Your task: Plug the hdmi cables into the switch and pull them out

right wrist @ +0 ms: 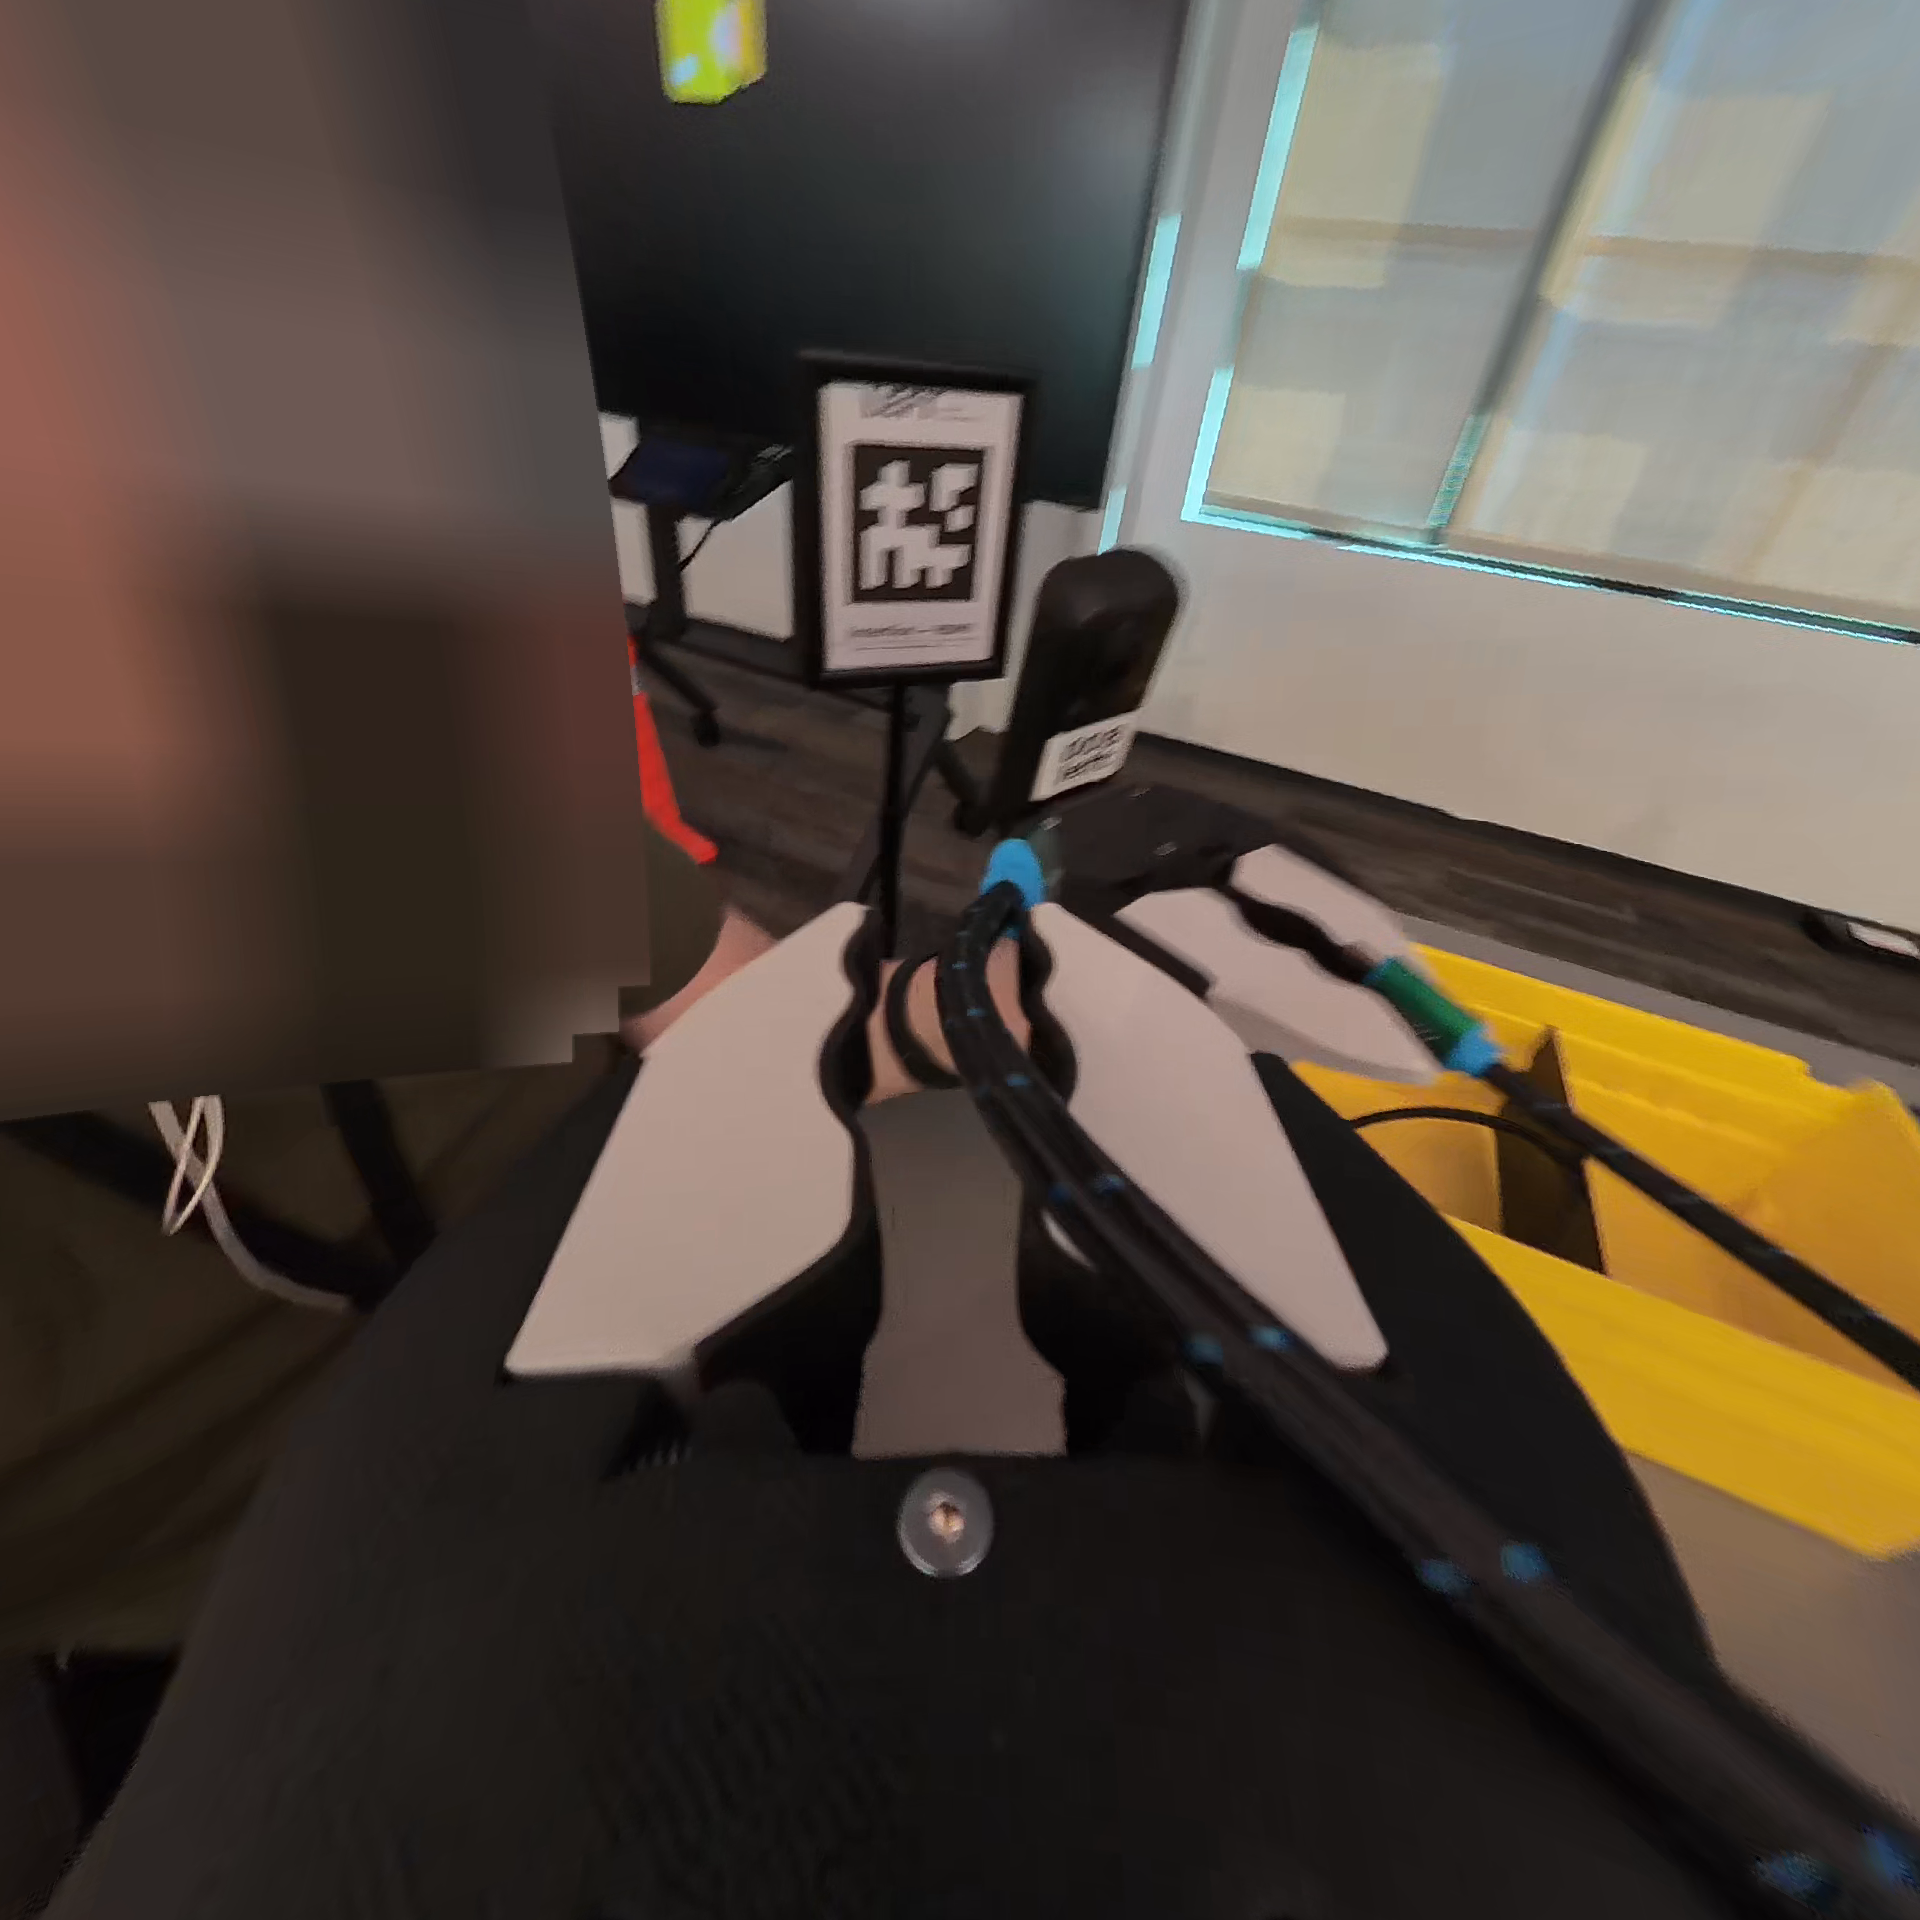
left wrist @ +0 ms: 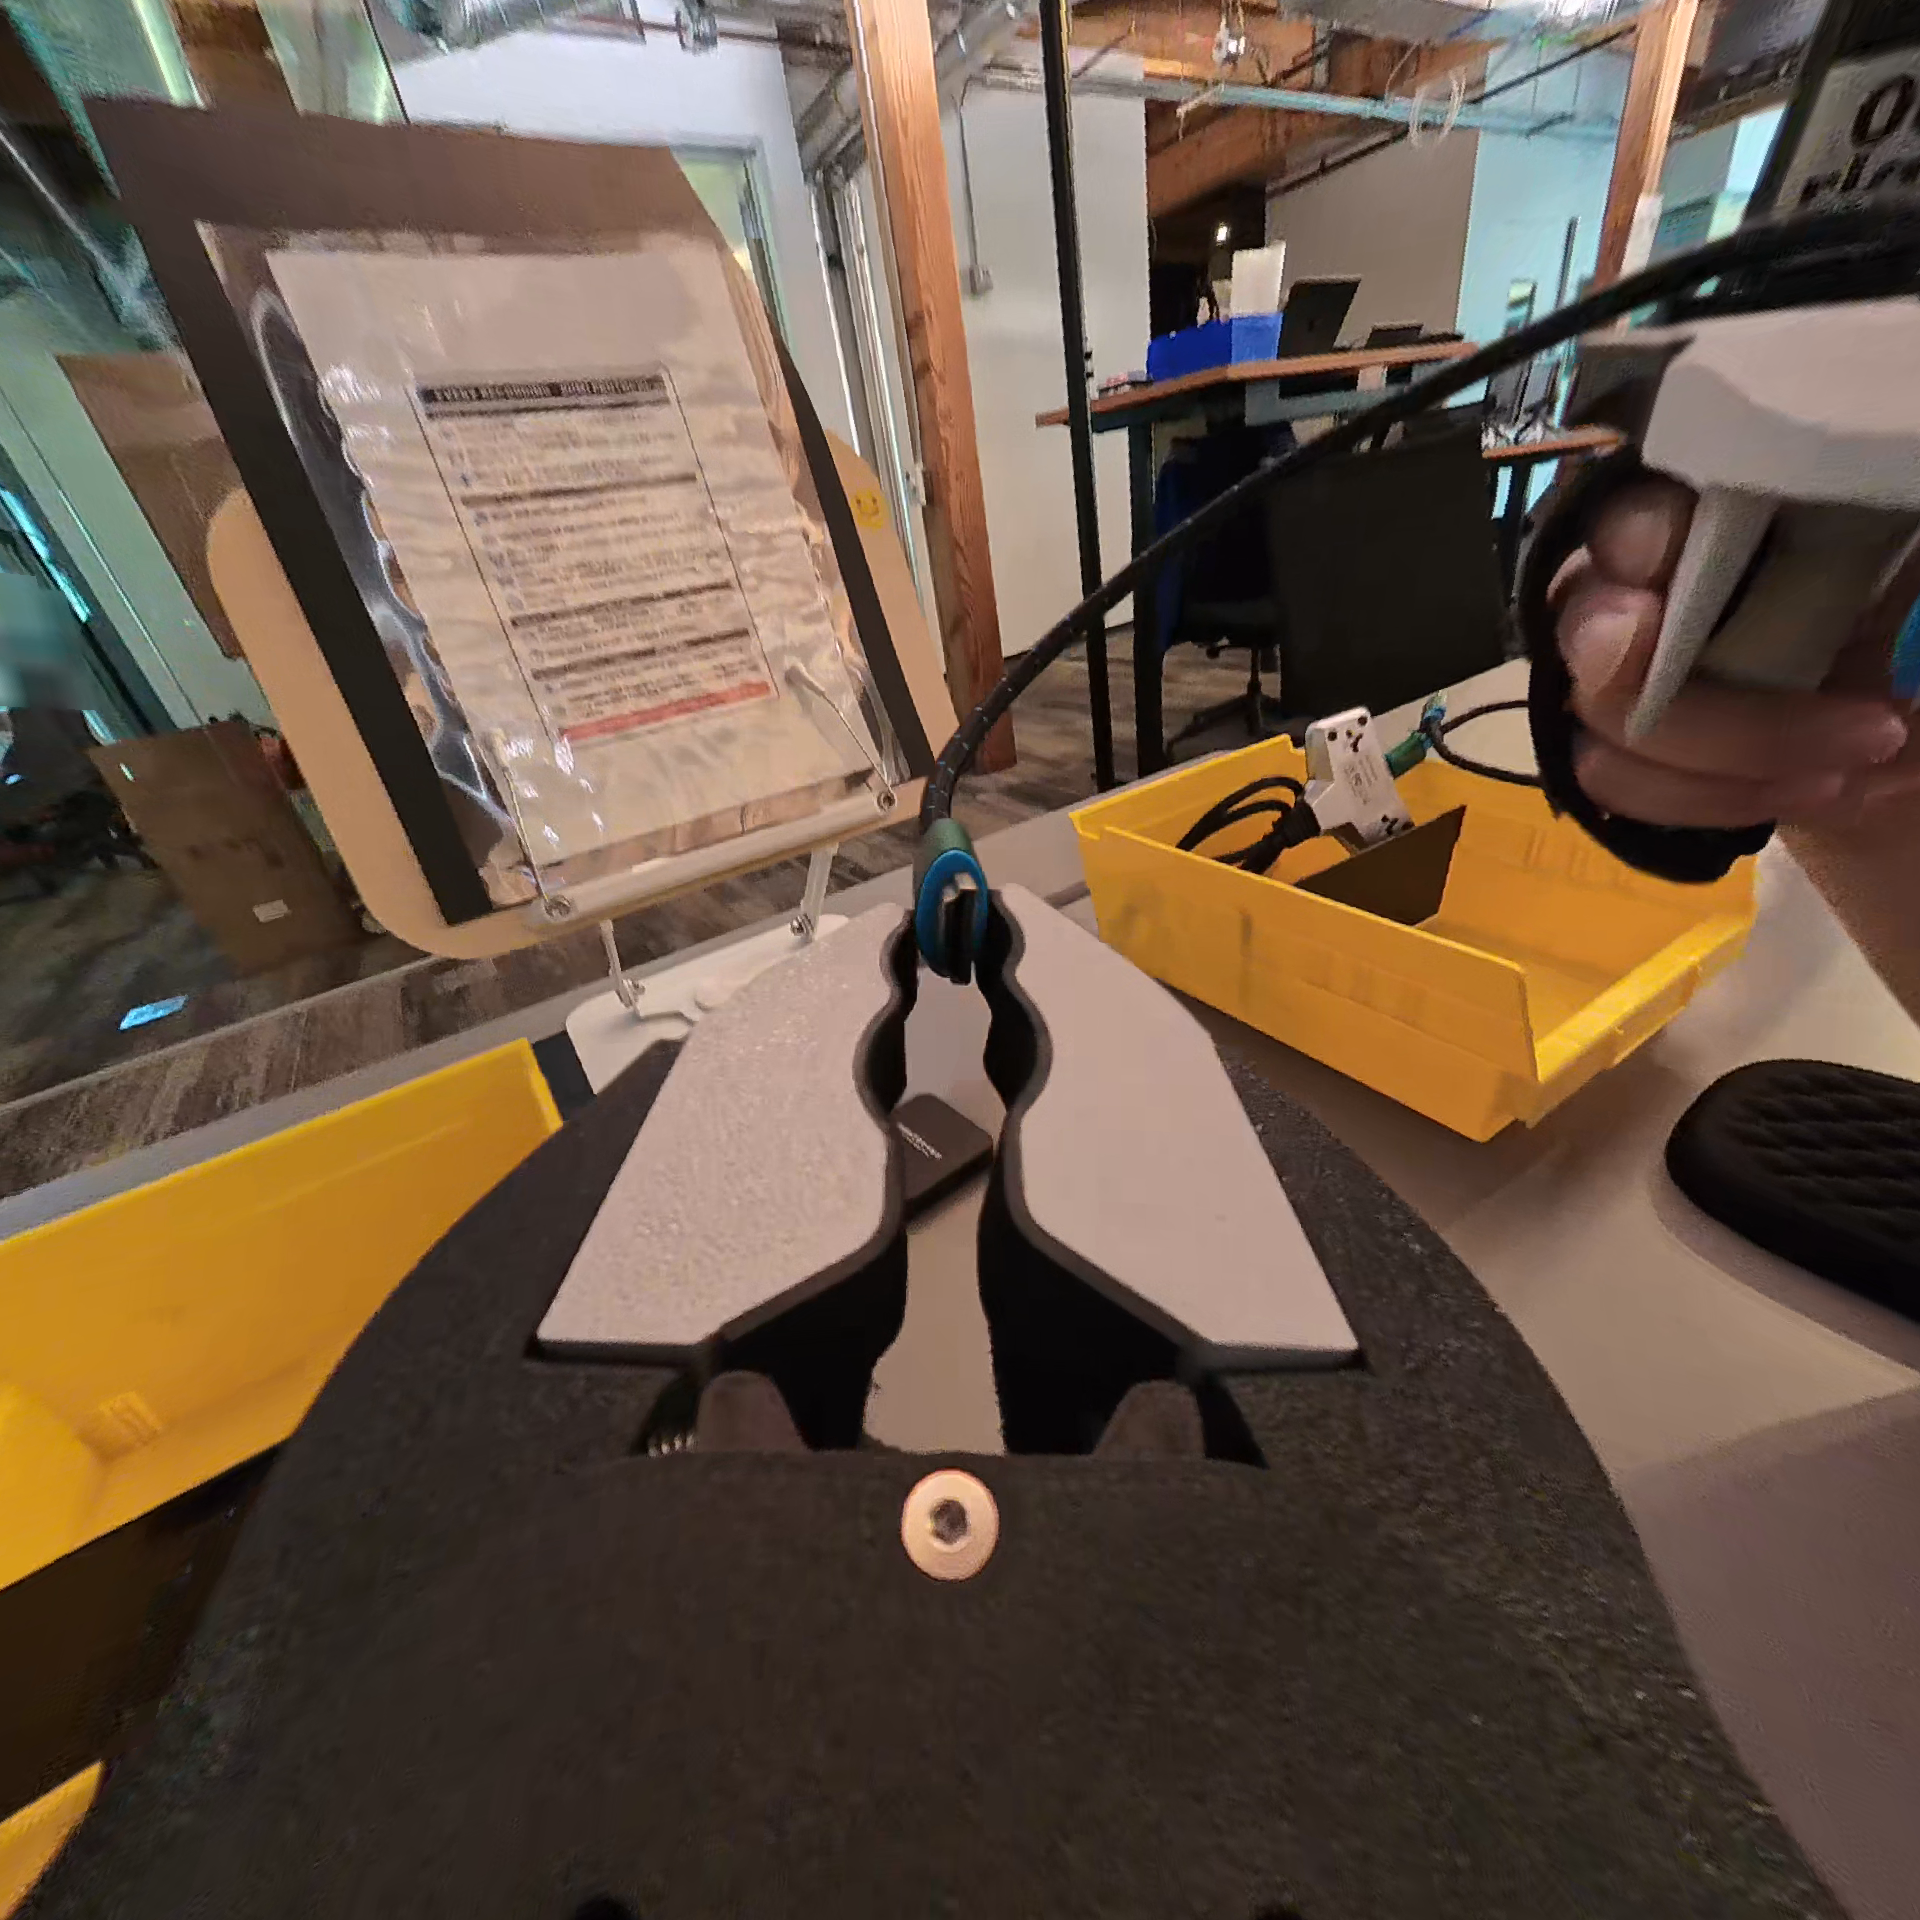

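Left gripper [left wrist: 953,940]: tips pinch the cable plug [left wrist: 948,914] — cable [left wrist: 1174,561] arcs up right.
Right gripper [right wrist: 951,961]: closed on cable's other end [right wrist: 1010,868].
Small black box [left wrist: 935,1148]: on the table — below left fingers.

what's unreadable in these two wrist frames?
- Small black device, left wrist view: mostly hidden between the left gripper fingers; ports unseen.
- HDMI plug, right wrist view: motion-blurred at the right gripper tips; the exact grip is unclear.
- Yellow bin, left wrist view: contents partly hidden by its walls.
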